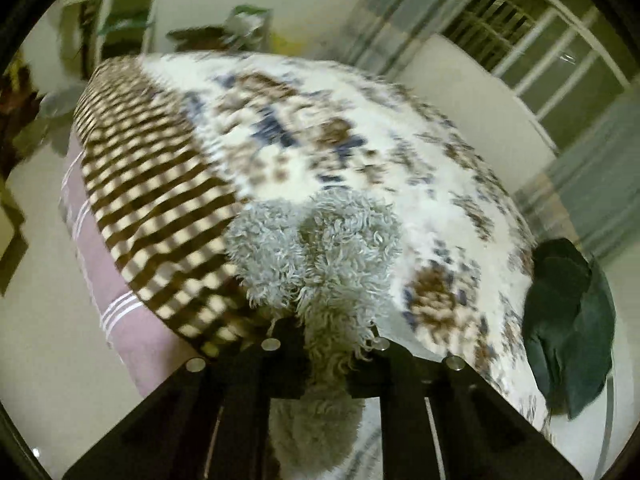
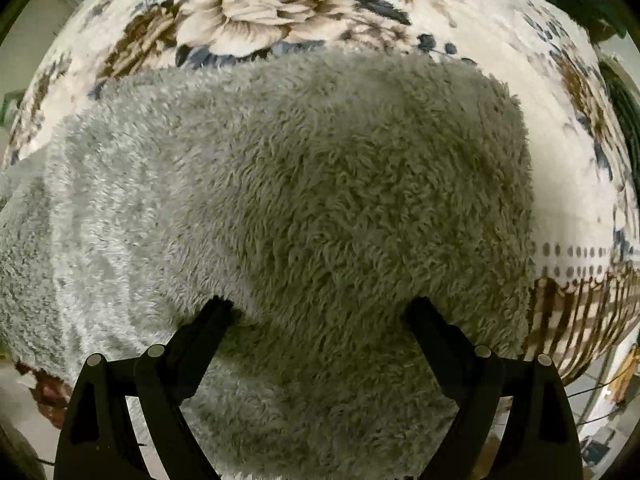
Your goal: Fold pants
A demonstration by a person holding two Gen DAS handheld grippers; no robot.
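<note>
The pants are grey and fluffy. In the left wrist view a bunch of the pants (image 1: 316,248) rises from between the black fingers of my left gripper (image 1: 326,344), which is shut on the fabric and holds it above the bed. In the right wrist view the pants (image 2: 304,184) lie spread flat across the floral blanket (image 2: 256,12). My right gripper (image 2: 320,308) is open, its two fingertips resting on the pants' near part, wide apart.
The bed carries a floral blanket (image 1: 360,128) with a brown checked border (image 1: 160,200) over a pink striped sheet (image 1: 120,304). A dark green garment (image 1: 568,320) lies at the bed's right edge. A window with bars (image 1: 540,48) is behind.
</note>
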